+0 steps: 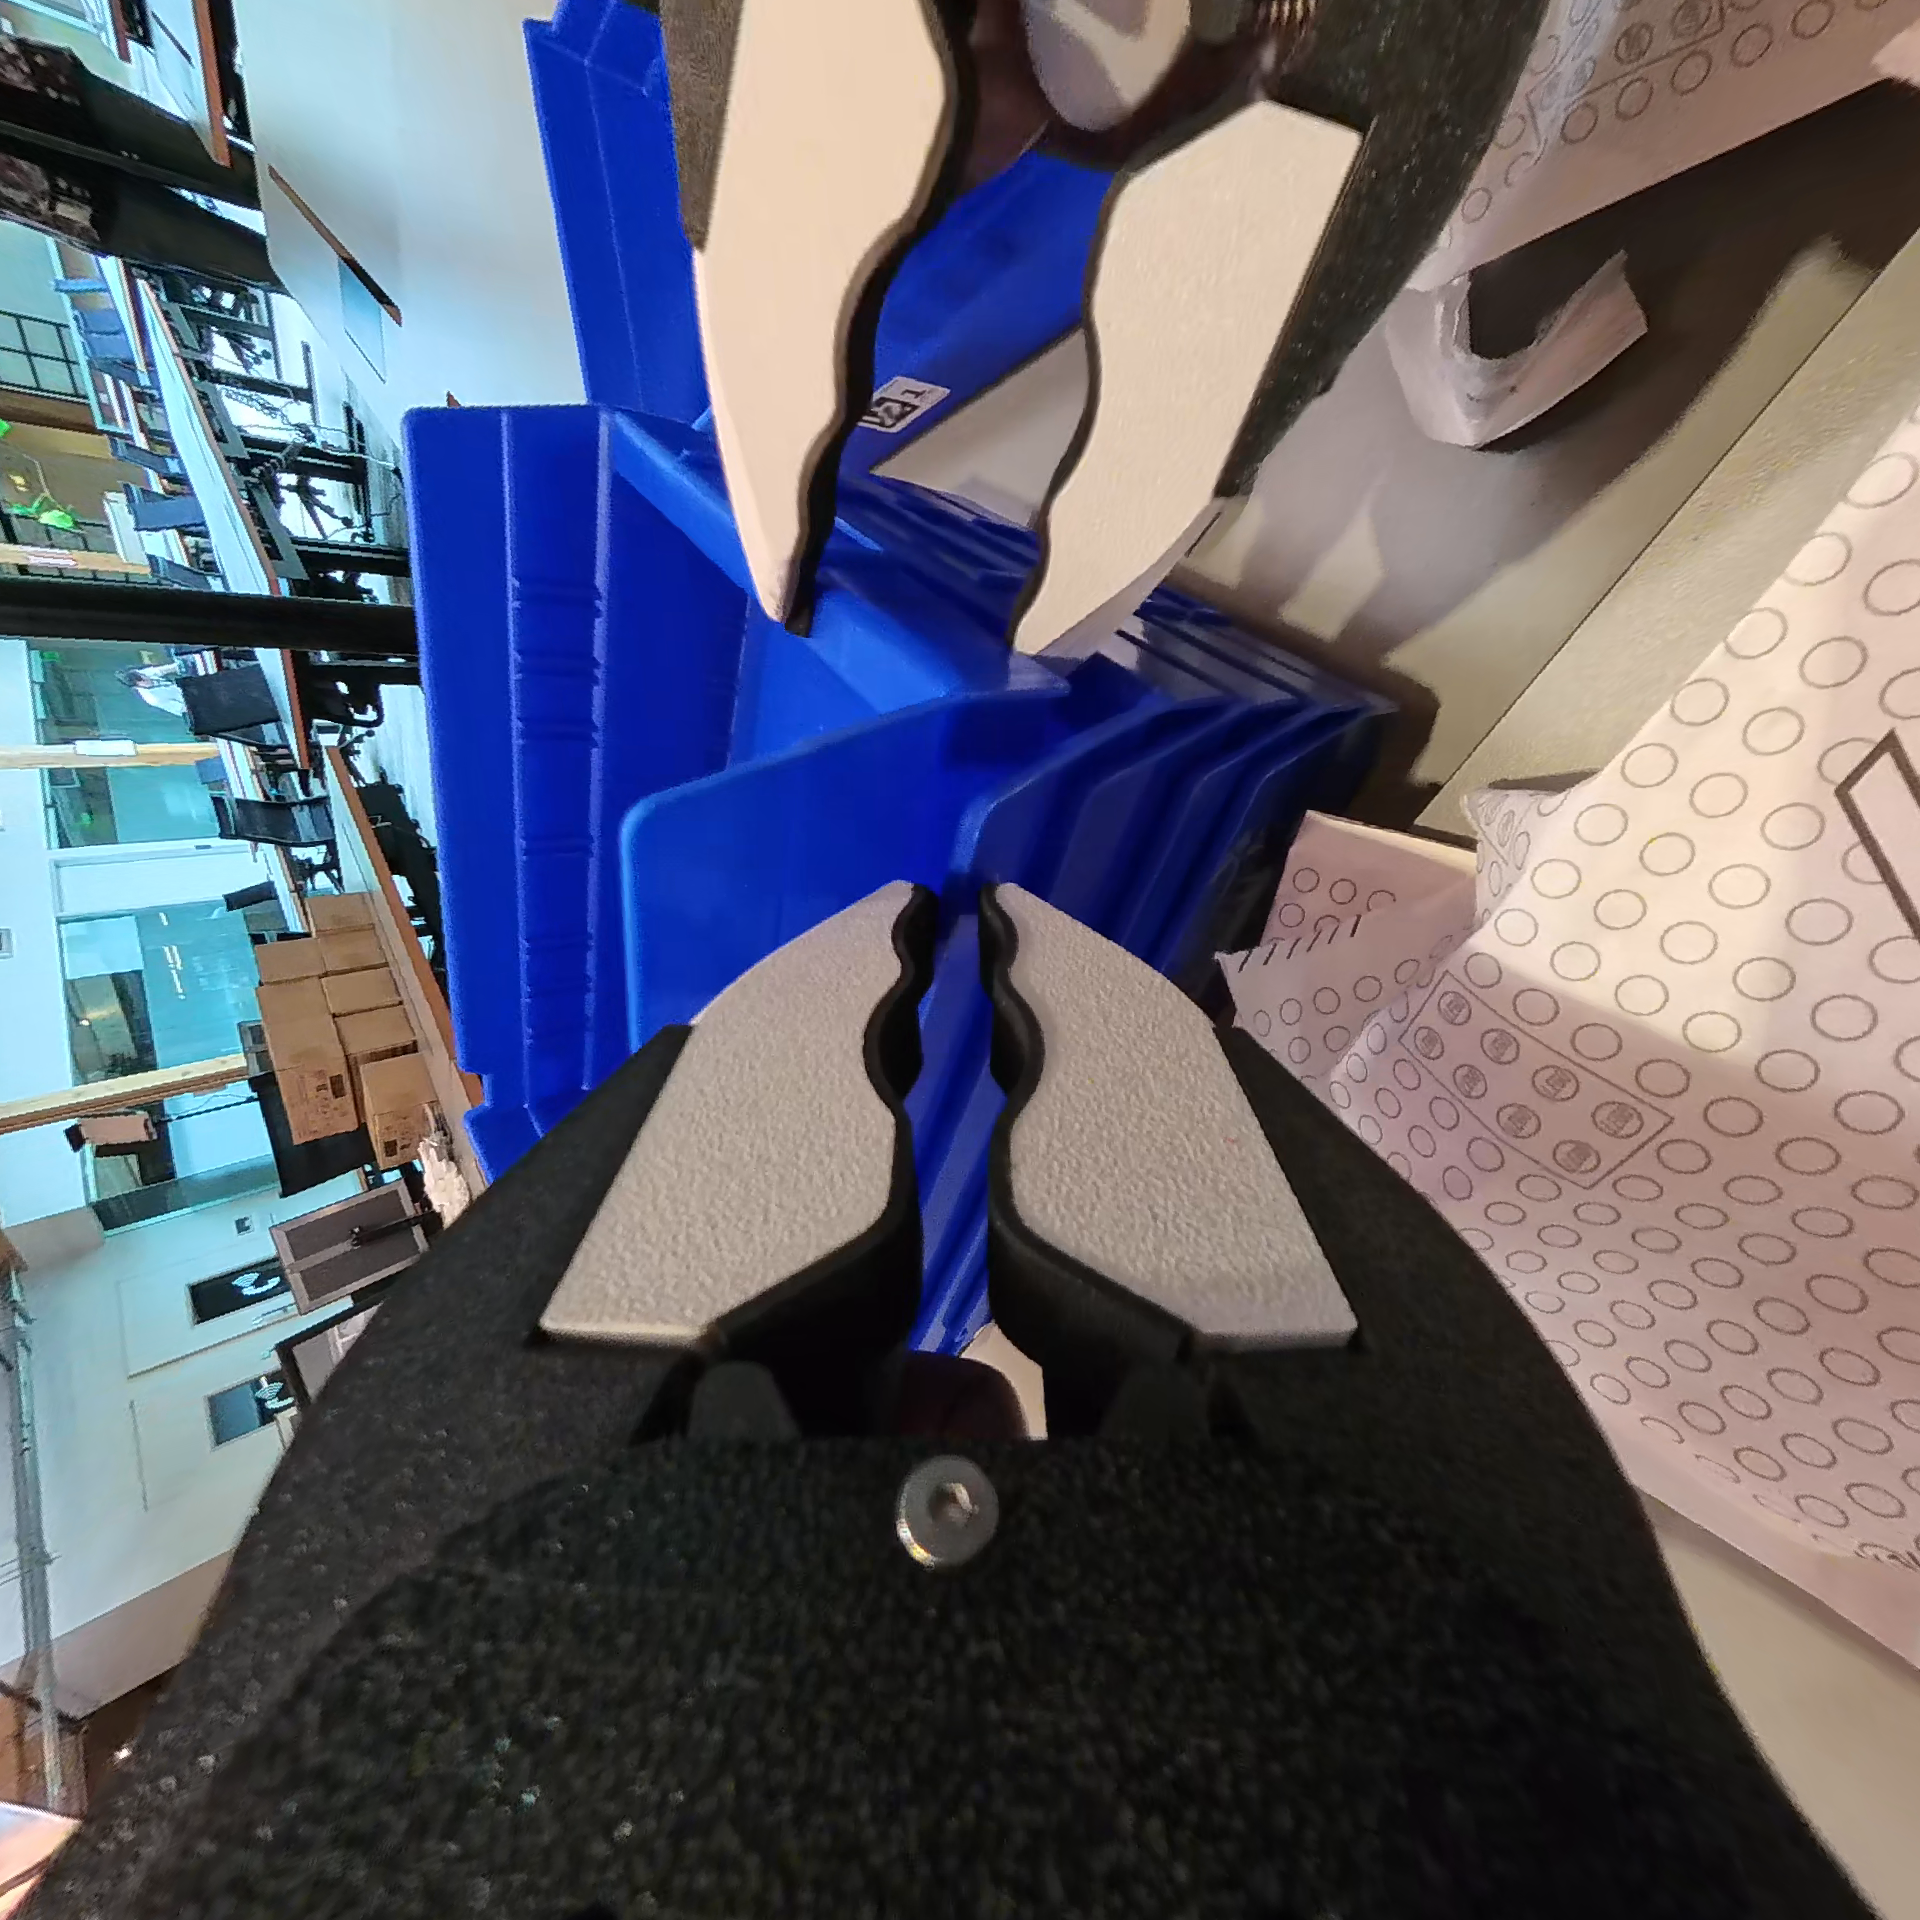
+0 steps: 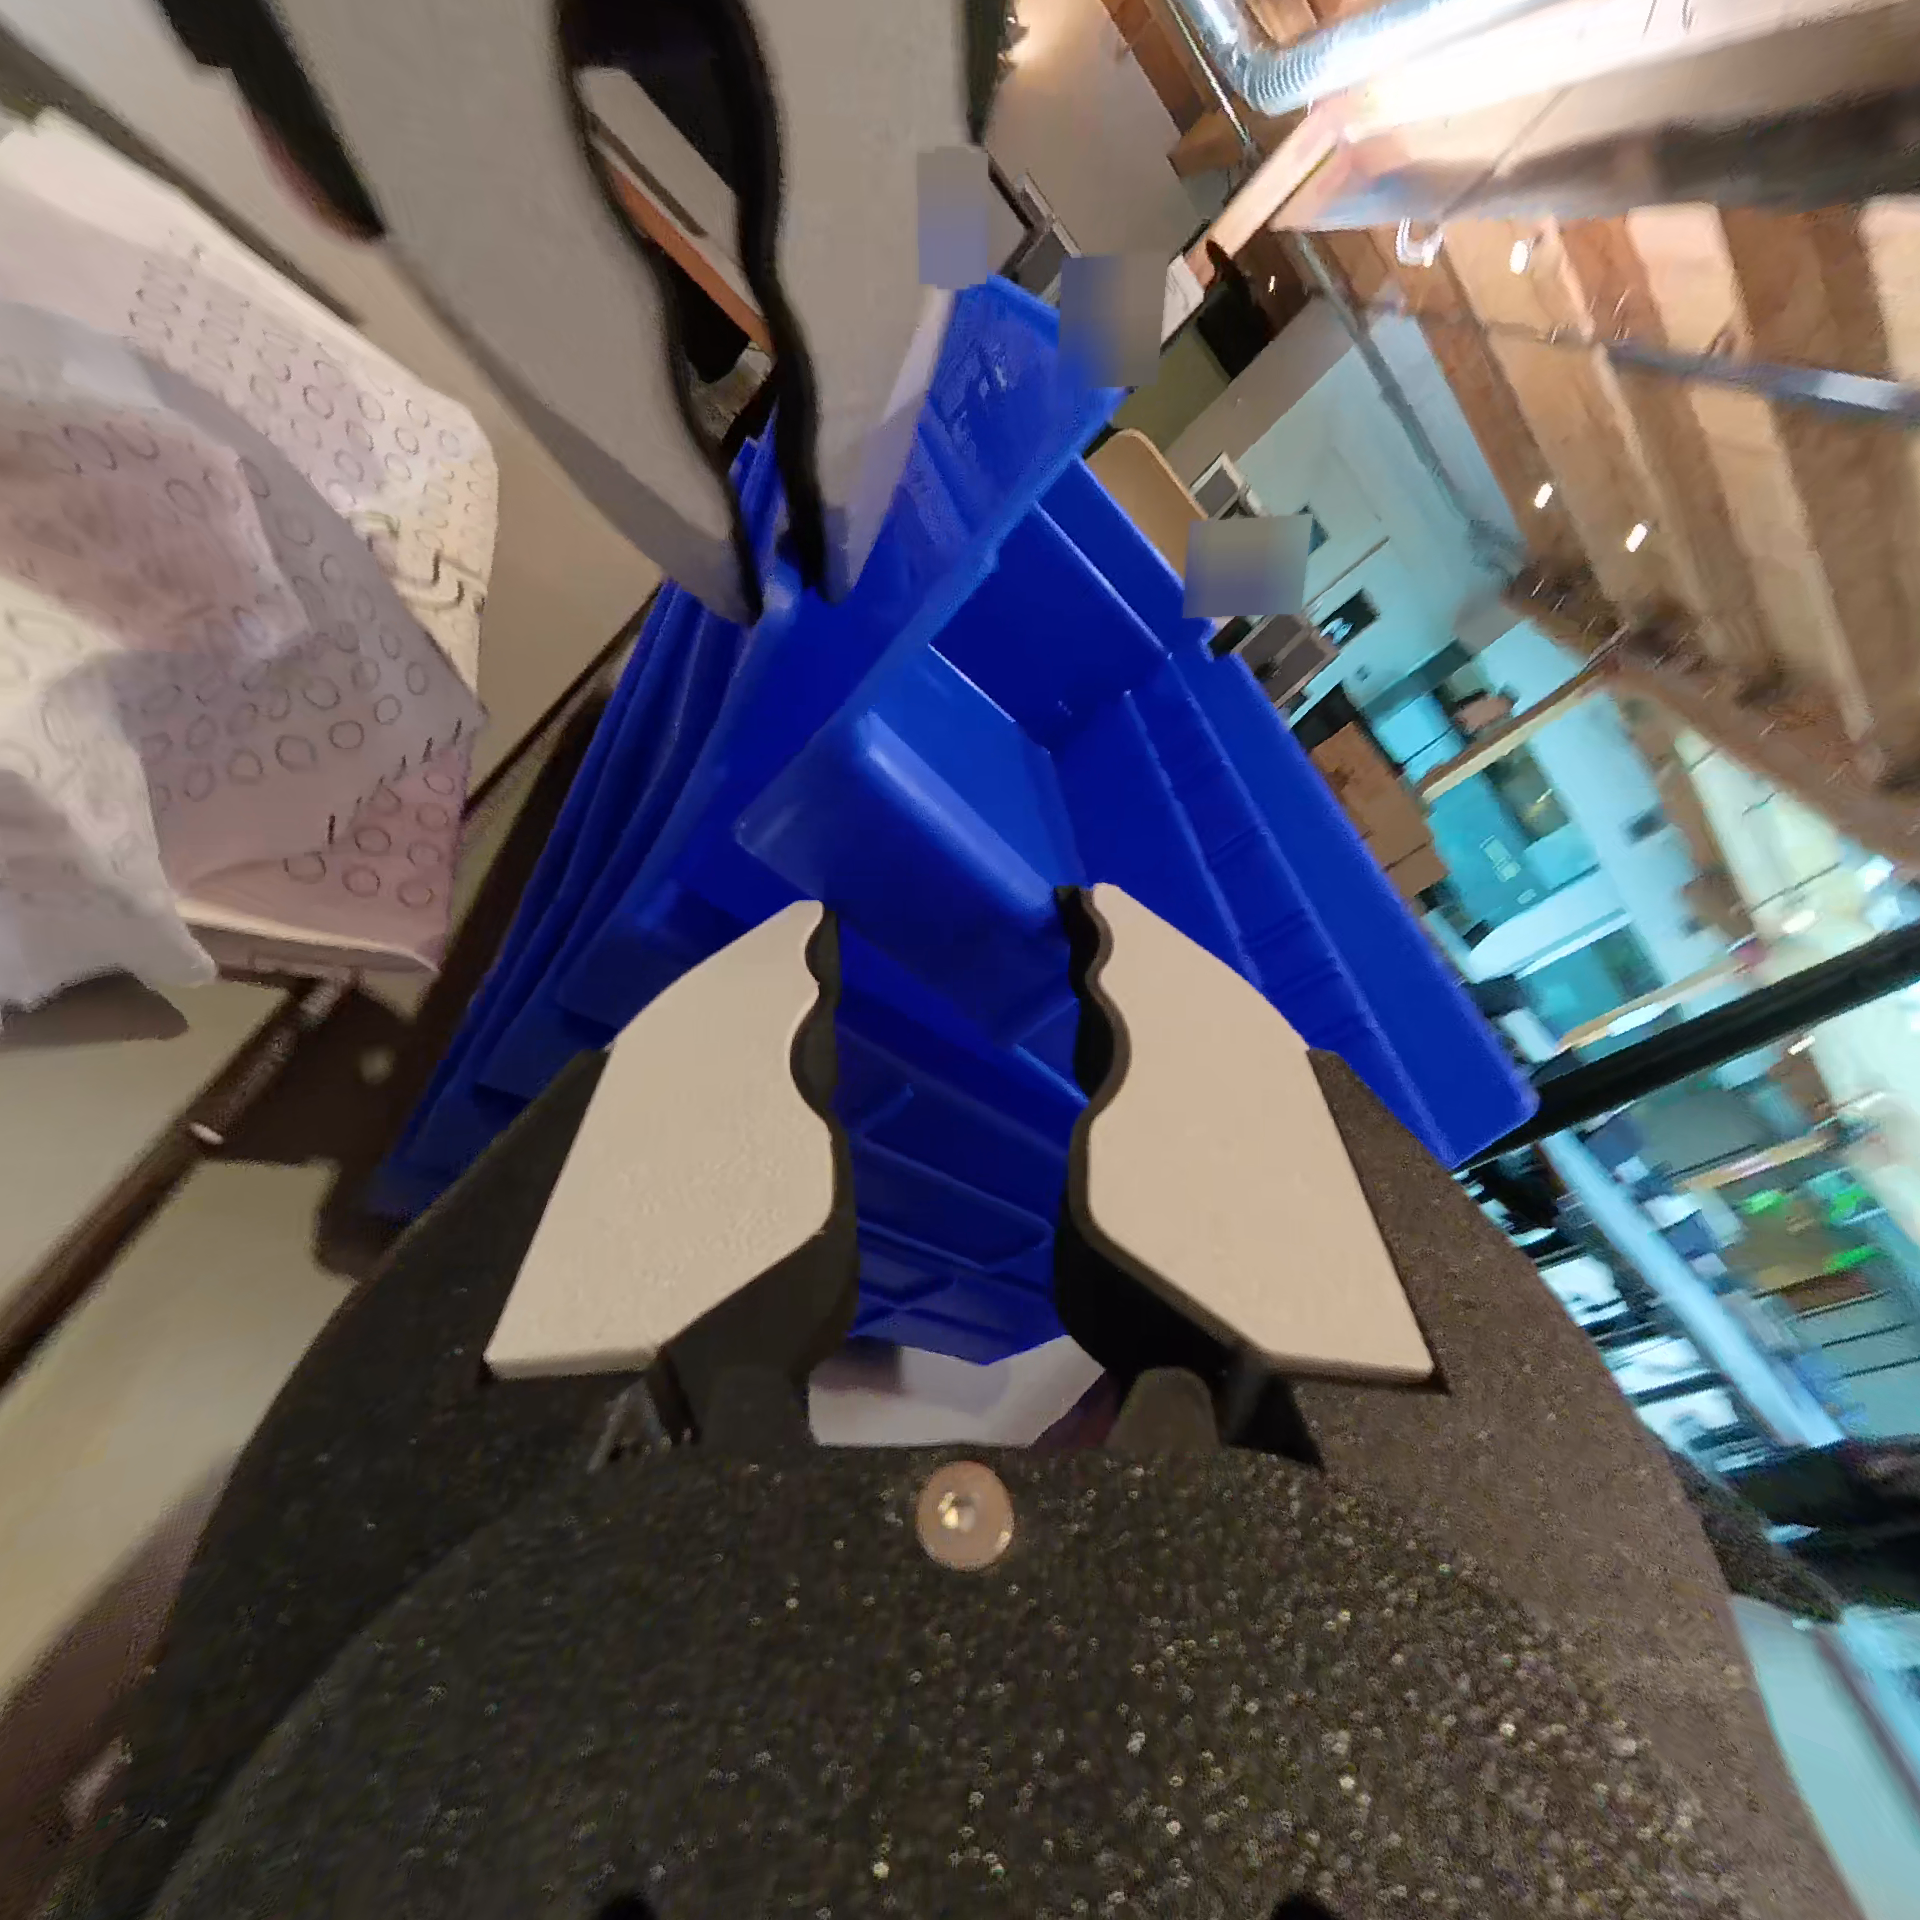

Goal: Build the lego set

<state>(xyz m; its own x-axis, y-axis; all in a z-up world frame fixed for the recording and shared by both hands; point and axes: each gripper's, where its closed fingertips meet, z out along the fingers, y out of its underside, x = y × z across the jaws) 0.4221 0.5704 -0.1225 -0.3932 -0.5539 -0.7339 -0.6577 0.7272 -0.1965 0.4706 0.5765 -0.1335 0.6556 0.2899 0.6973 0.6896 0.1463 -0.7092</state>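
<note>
Several blue plastic bins (image 1: 790,831) stand nested together, tipped on their side. My left gripper (image 1: 958,899) is shut on a thin blue wall of one bin, and both pads press on it. The right wrist view shows the same gripper (image 2: 779,603) at the top, pinching the blue rim. My right gripper (image 2: 951,909) is open, and a blue bin flange (image 2: 914,821) stands between its spread pads without being pressed. In the left wrist view the right gripper (image 1: 914,623) comes in from the top, its fingertips apart on either side of the bin's rim.
White sheets printed with circles (image 1: 1662,1039) lie crumpled on the pale table beside the bins, and show in the right wrist view (image 2: 260,675). More blue bins (image 1: 520,727) stand behind. Cardboard boxes (image 1: 332,1018) and shelving are far off. Left tips to right tips: about 5 cm.
</note>
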